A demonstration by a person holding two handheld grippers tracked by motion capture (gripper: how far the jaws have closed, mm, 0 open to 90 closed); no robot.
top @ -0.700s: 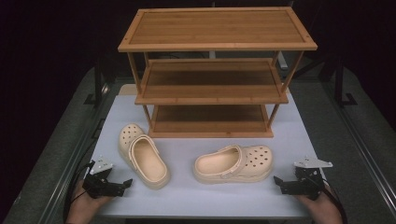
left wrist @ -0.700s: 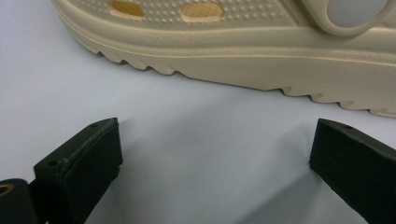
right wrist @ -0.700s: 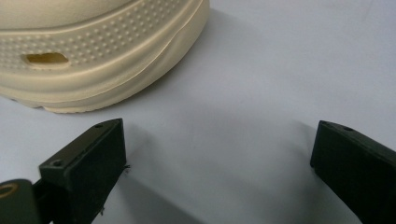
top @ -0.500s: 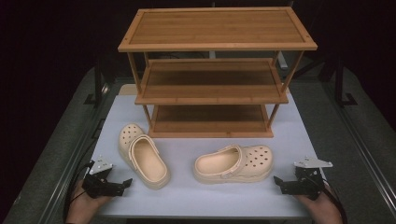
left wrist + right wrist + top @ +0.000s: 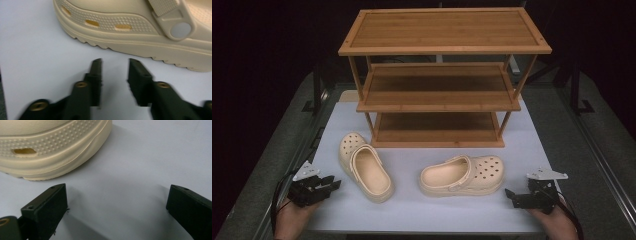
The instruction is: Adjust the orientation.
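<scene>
Both clogs (image 5: 364,168) unmoved, left claw (image 5: 332,184) partly apart, right claw (image 5: 510,196) wide apart

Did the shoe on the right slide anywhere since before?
No. The right shoe lies in the same spot as earlier, in front of the wooden rack, the same way off its bottom shelf.

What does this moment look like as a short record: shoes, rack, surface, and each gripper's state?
left clog: on the white mat, near the left gripper, toe toward the rack
right clog: on the mat, lying crosswise, toe toward the right gripper
rack: three wooden shelves, all bare
mat: white
left gripper: jaws partly open, nothing between them
right gripper: jaws wide open, nothing between them
</scene>
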